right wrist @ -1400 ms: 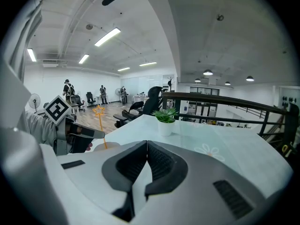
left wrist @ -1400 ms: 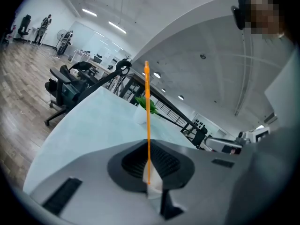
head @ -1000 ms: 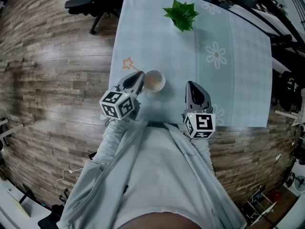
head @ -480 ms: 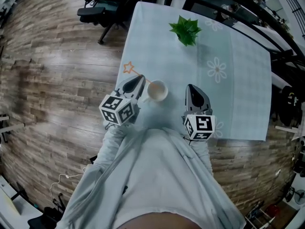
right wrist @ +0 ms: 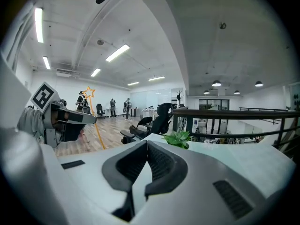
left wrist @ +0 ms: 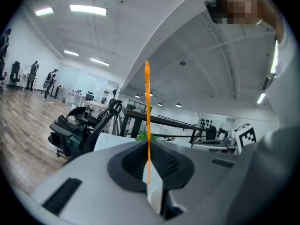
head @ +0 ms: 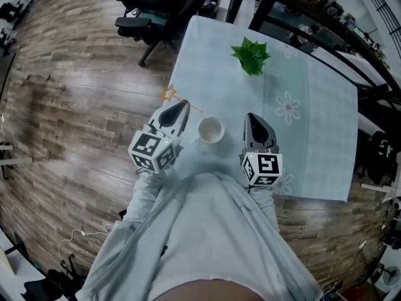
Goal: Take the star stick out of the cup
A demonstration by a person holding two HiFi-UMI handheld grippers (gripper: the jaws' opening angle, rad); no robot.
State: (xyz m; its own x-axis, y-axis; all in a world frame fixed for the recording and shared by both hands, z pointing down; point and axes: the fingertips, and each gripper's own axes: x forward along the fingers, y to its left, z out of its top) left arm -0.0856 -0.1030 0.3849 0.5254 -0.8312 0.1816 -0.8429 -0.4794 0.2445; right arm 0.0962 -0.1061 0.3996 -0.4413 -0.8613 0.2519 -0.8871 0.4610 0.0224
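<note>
An orange star stick [head: 169, 95] is pinched in my left gripper [head: 183, 105], whose jaws are shut on its thin shaft. The star end points out past the table's left edge, and the stick's other end hangs just clear of the white cup [head: 211, 130]. The cup stands upright on the table between my two grippers. In the left gripper view the star stick [left wrist: 147, 121] rises straight up from the closed jaws of the left gripper [left wrist: 148, 149]. My right gripper [head: 250, 116] hovers to the right of the cup, shut and empty. In the right gripper view the star stick [right wrist: 88, 93] shows at the left.
The table [head: 313, 137] has a pale blue cloth with daisy prints. A small green plant [head: 251, 55] stands near its far edge. Office chairs [head: 153, 14] stand on the wooden floor beyond the table's far left corner. Black railings and desks run along the right.
My left gripper has risen with the star stick, rolling a little. The stick's lower end has come up out of the cup. My right gripper has lifted slightly.
</note>
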